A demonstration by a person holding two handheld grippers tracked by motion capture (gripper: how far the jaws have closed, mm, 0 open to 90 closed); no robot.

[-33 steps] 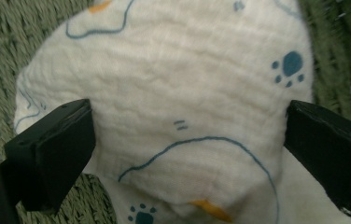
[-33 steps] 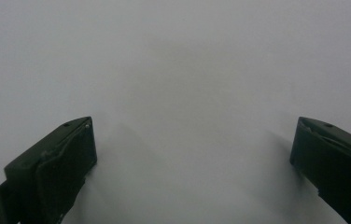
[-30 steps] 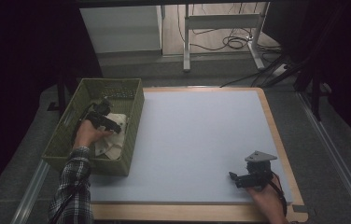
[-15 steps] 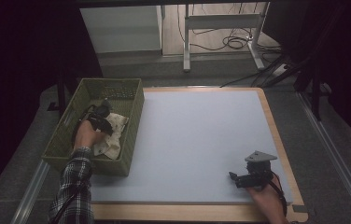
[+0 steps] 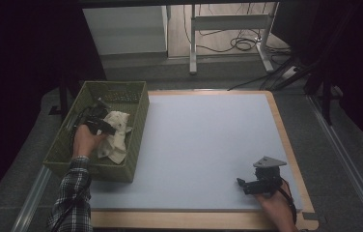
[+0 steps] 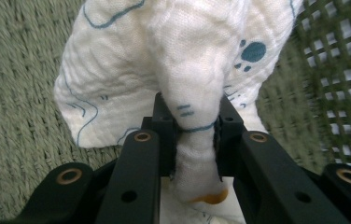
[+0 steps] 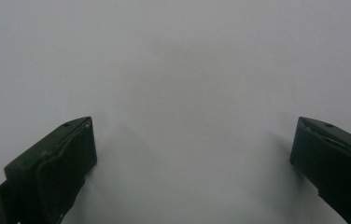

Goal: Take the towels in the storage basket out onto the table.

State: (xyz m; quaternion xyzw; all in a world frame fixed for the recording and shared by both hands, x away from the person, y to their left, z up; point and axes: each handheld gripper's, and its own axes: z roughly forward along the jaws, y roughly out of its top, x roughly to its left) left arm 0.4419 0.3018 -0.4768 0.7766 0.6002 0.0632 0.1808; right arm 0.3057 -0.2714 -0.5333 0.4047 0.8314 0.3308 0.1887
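Inside the green basket [image 5: 138, 121] at the worktop's [image 5: 208, 145] left edge, the left tool [image 5: 103, 126] has just closed its jaws on a fold of the white cloth [image 6: 183, 70] with blue markings, and the bunched cloth now sits higher and more gathered than a second ago, which suggests the lift out of the basket has begun. The basket's right wall stands between the cloth and the broad, bare worktop, so the cloth likely has to clear that rim, while the right tool [image 5: 247, 185], jaws apart and holding nothing, waits near the front right corner, well apart from the basket.
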